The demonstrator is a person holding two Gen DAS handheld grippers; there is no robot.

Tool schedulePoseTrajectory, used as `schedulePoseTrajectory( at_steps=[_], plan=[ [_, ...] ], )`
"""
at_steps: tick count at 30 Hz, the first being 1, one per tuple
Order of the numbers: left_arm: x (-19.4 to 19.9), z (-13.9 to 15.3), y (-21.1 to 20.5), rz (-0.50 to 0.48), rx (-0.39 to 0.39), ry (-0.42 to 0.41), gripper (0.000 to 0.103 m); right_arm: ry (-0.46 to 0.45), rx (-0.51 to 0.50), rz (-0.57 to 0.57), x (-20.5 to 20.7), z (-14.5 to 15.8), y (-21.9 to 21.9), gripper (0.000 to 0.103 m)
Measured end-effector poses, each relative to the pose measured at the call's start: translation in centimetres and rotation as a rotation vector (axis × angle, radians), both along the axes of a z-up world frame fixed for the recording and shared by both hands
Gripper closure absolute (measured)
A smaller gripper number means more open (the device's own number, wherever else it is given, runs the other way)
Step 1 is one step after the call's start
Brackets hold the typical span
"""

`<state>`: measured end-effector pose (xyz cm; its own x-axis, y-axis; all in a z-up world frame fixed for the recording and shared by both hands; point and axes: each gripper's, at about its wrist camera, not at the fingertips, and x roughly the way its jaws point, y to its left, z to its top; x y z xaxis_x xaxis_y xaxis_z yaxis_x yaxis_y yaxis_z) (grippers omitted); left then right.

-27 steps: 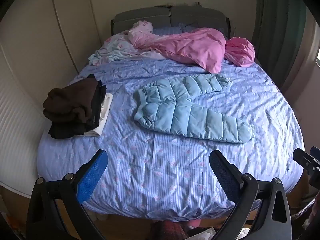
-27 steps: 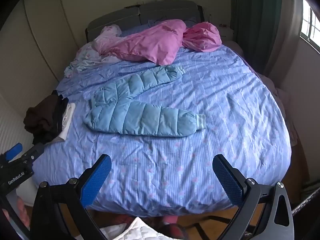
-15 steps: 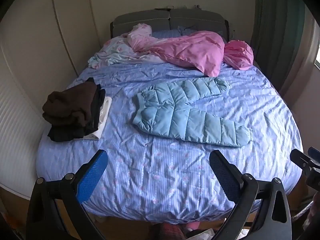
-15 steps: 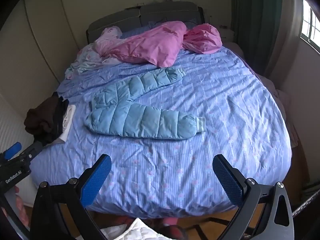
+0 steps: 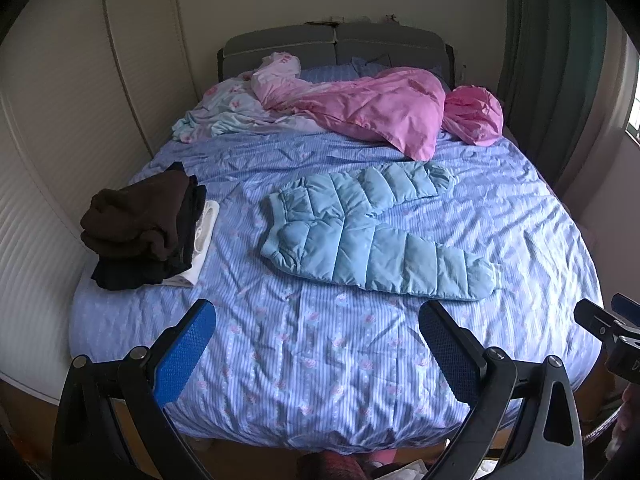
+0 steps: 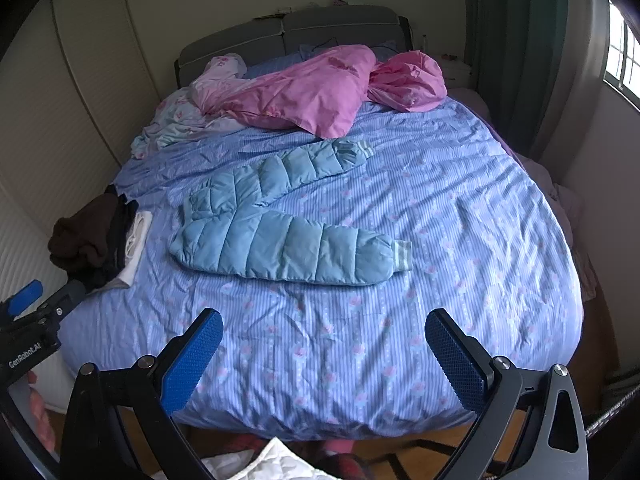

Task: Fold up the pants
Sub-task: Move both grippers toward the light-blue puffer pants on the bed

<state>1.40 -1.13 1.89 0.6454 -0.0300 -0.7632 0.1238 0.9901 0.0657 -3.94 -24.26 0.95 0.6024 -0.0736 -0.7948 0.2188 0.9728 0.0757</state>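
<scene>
Light blue quilted pants point(image 5: 368, 224) lie spread flat in the middle of the bed point(image 5: 320, 360), waist to the left, legs splayed to the right; they also show in the right wrist view point(image 6: 280, 232). My left gripper point(image 5: 316, 344) is open and empty, held back over the foot of the bed, well short of the pants. My right gripper point(image 6: 324, 348) is open and empty too, over the foot of the bed. Each gripper shows at the edge of the other's view.
A stack of dark folded clothes point(image 5: 144, 224) sits on the bed's left side. A pink duvet point(image 5: 380, 108) and pale bedding point(image 5: 224, 116) are bunched near the headboard point(image 5: 332, 46). A wall runs along the left, green curtains point(image 6: 516, 40) on the right.
Both grippers have drawn back and risen a little, so the bed and pants sit slightly farther off in both views. Jaws stay open.
</scene>
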Motion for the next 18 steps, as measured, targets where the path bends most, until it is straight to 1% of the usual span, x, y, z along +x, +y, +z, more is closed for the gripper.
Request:
schedulePoseTrajectory(
  at_steps=[18],
  plan=[
    [0.89, 0.53, 0.27, 0.004, -0.007, -0.010, 0.000, -0.003, -0.004, -0.001, 0.20, 0.03, 0.08, 0.000]
  ],
)
